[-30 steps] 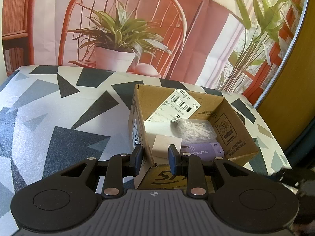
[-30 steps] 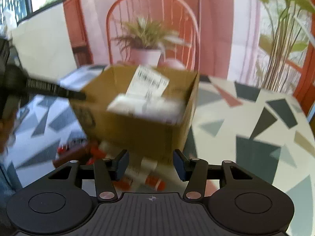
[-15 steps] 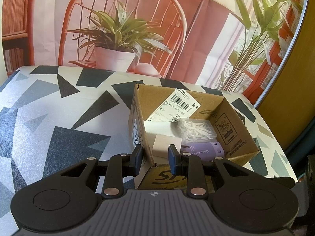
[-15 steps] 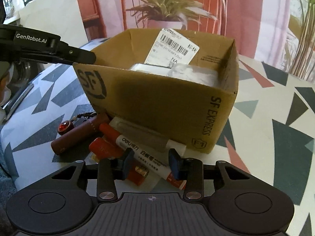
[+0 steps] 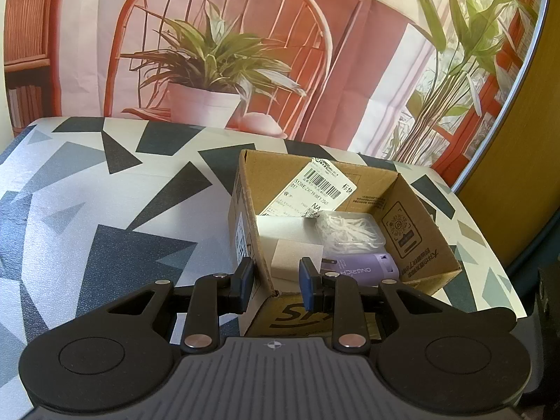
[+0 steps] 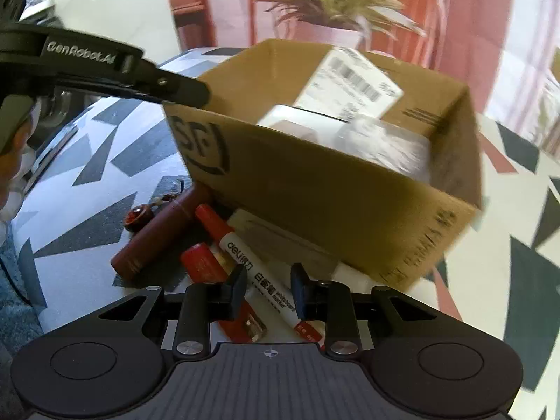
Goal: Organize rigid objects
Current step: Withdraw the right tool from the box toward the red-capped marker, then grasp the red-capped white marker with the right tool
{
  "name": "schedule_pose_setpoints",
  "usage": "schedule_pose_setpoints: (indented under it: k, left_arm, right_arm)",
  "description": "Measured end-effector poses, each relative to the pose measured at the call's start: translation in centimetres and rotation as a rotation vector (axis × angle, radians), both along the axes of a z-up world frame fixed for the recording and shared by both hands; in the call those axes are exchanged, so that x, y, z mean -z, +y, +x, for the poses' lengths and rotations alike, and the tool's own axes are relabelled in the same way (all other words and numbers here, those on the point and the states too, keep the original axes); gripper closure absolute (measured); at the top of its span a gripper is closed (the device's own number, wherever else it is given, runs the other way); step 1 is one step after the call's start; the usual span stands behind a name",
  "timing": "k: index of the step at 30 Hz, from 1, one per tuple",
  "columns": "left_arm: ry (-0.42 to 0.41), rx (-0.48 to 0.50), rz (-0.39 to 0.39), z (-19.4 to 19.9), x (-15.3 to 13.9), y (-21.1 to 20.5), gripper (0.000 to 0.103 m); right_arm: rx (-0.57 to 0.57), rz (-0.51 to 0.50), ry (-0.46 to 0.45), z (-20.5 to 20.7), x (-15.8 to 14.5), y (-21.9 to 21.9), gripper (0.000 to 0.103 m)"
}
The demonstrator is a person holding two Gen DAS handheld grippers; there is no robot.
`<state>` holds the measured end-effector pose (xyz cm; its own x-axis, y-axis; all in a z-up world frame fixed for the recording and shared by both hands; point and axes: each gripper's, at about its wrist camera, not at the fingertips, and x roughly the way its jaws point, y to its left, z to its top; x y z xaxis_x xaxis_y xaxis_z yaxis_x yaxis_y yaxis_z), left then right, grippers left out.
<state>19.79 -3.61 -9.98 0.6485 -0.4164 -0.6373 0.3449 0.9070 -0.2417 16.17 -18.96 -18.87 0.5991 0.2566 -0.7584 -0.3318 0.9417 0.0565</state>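
An open cardboard box [image 5: 413,217] stands on the patterned table. Inside lie white foam blocks [image 5: 290,234], a clear bag of white bits [image 5: 350,231] and a purple device [image 5: 364,269]. My left gripper [image 5: 276,273] is shut on the box's near corner, one finger outside the wall and one inside. In front of the box [image 6: 315,189] lie a white whiteboard marker with a red cap [image 6: 245,252], a red tube [image 6: 203,262] and a brown cylinder [image 6: 157,234]. My right gripper [image 6: 267,276] straddles the marker; its jaws are closing and the pads do not touch it.
A small round red piece [image 6: 138,215] lies beside the brown cylinder. A white object [image 6: 350,273] is partly hidden under the box's front edge. The left gripper's finger [image 6: 175,85] reaches over the box corner. A printed backdrop [image 5: 245,52] rises behind the table [image 5: 105,192].
My right gripper has come closer and lower over the marker, and its jaws have narrowed. The left gripper and the box have stayed still.
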Motion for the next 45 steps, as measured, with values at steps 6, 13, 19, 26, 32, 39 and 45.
schedule_pose_setpoints:
  k: [6,13,19,26,32,39,45]
  left_arm:
    - [0.0,0.0,-0.001,0.0,0.0,0.0,0.073]
    - [0.0,-0.001,-0.004,-0.1,-0.1,0.0,0.073]
    - [0.001,-0.001,-0.007,-0.1,-0.1,0.0,0.073]
    - [0.001,-0.001,-0.005,0.0,-0.1,0.0,0.073]
    - [0.0,-0.001,-0.005,0.0,-0.2,0.0,0.073]
    - [0.0,-0.001,-0.007,-0.1,-0.2,0.0,0.073]
    - [0.0,-0.001,-0.008,-0.1,-0.2,0.0,0.073]
  right_arm:
    - [-0.014,-0.001,0.021,-0.2,-0.1,0.1,0.081]
    - [0.051,0.021,0.069,-2.8,0.0,-3.1,0.083]
    - [0.101,-0.009,0.108,-4.4,0.1,-5.1,0.084]
    - [0.086,-0.007,0.077,-3.1,0.3,-3.8,0.08]
    - [0.091,-0.022,0.073,-2.7,0.7,-3.2,0.083]
    - [0.133,-0.016,0.077,-4.2,0.8,-4.6,0.084]
    - [0.148,-0.031,0.073,-4.5,0.8,-4.6,0.084]
